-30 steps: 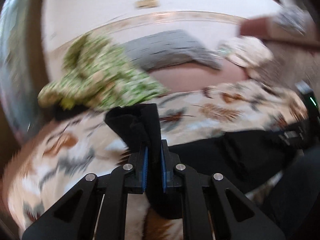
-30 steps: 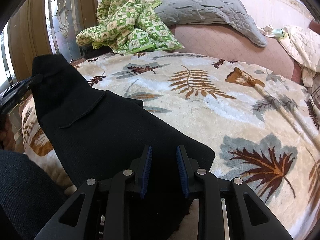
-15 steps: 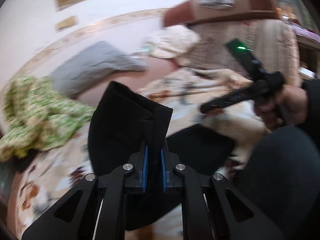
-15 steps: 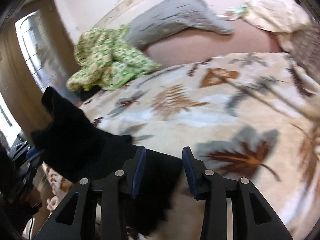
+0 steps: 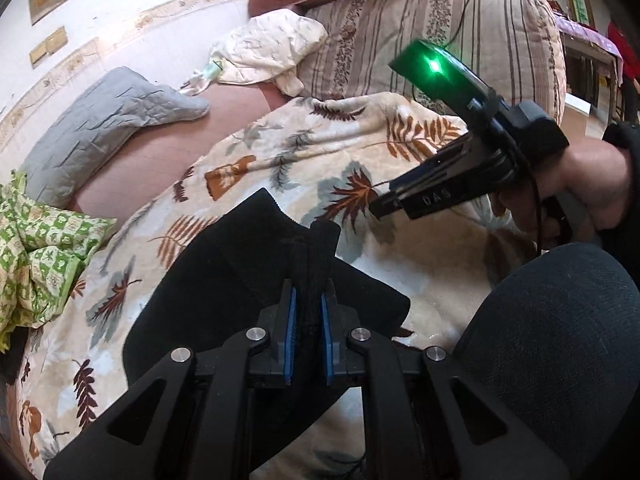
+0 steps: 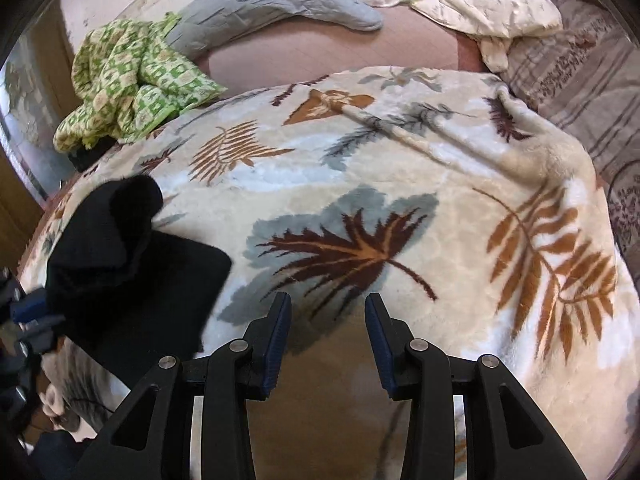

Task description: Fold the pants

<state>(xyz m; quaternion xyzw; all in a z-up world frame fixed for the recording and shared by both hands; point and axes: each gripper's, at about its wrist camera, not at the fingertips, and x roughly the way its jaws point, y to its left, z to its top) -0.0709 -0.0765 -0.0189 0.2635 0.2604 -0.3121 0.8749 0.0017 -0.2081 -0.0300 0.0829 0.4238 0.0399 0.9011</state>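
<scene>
The black pants [image 5: 224, 280] lie bunched on the leaf-patterned blanket [image 5: 304, 152], near its front edge. My left gripper [image 5: 308, 312] is shut on a raised fold of the pants, and black cloth stands up between its blue pads. In the right wrist view the pants [image 6: 132, 272] sit at the left, apart from my right gripper [image 6: 328, 308]. That gripper is open over bare blanket [image 6: 460, 208] with nothing between its fingers. From the left wrist view the right gripper [image 5: 378, 205] hovers to the right of the pants, held by a hand [image 5: 592, 184].
A green checked cloth [image 6: 132, 80] and a grey pillow [image 6: 272, 12] lie at the back left. A cream cloth [image 6: 492, 4] and a striped cushion [image 5: 420, 40] are at the back right. The person's dark-clad knee [image 5: 560, 352] is at the bed's near edge.
The right gripper let go of the pants, opened wider and slid right over the blanket. The left gripper swung right with its fold of pants, bunching the cloth.
</scene>
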